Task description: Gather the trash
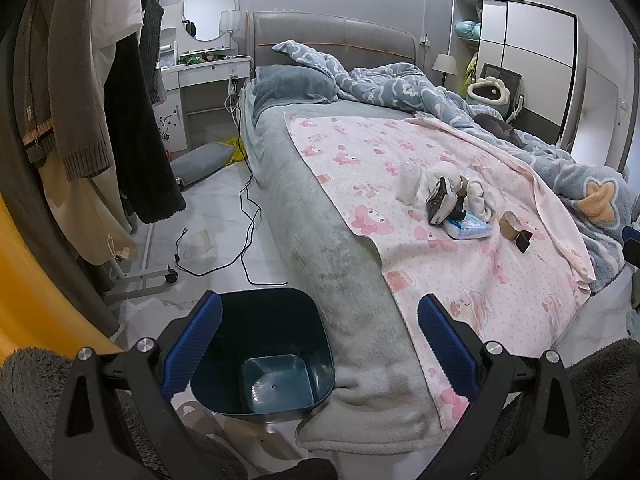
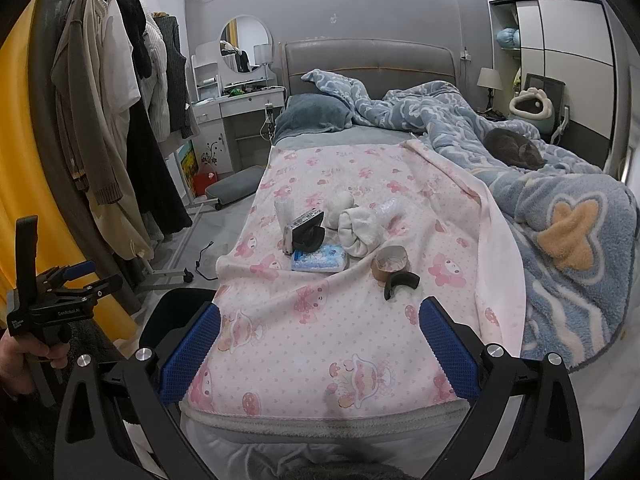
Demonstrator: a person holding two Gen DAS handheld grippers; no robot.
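At the foot of the bed (image 2: 400,64), a pink printed sheet (image 2: 340,320) covers the near half; blue blanket (image 2: 560,208) bunched to the right, grey cat (image 2: 516,150) curled on it. Dark teal bin (image 1: 264,352) stands on the floor against the bed's left side, nothing visible inside. Trash clustered mid-sheet: crumpled white tissue (image 2: 360,228), blue tissue pack (image 2: 319,259), brown paper cup (image 2: 390,262) on its side, black curved piece (image 2: 400,281) touching the cup. Left gripper (image 1: 320,344) wide, holding nothing, over the bin. Right gripper (image 2: 320,350) wide, holding nothing, over the sheet's near edge.
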